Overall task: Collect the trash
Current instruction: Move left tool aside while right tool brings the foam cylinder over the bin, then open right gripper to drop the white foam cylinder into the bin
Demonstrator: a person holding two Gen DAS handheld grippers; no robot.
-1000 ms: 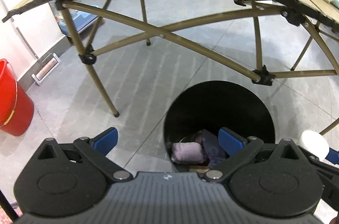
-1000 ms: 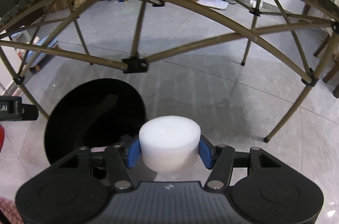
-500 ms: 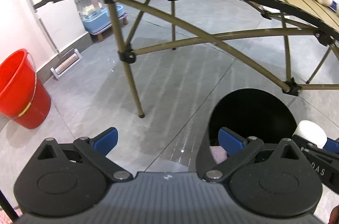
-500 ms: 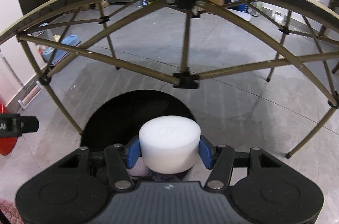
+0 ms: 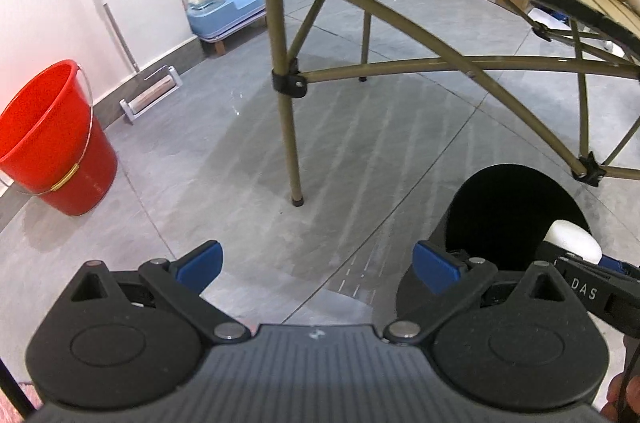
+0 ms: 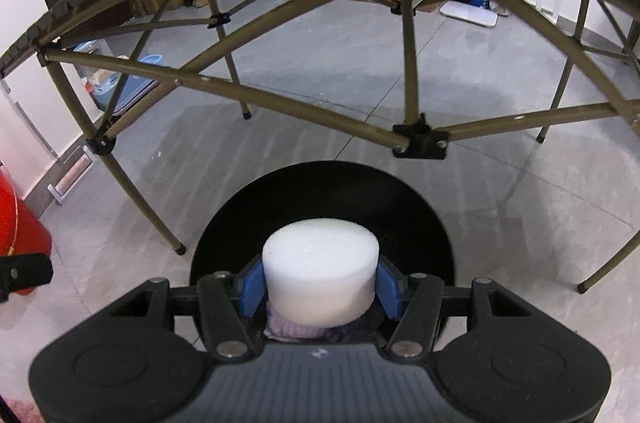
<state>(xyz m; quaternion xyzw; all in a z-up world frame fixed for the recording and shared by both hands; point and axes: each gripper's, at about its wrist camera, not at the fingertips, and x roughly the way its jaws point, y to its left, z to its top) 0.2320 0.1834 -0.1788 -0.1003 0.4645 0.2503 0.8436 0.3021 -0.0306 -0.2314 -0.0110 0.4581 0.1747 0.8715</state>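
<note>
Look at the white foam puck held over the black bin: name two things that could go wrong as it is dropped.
1. The right hand-held gripper clamps the white foam cylinder near the round black bin's near edge; released here, it might clip the rim and roll onto the grey tiled floor.
2. Crumpled lilac and dark trash already lies inside; the light foam could bounce off it.

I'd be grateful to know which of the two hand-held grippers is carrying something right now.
The right hand-held gripper: its blue pads clamp a white foam cylinder above the black bin. The left hand-held gripper stands wide open with only floor between its pads.
</note>
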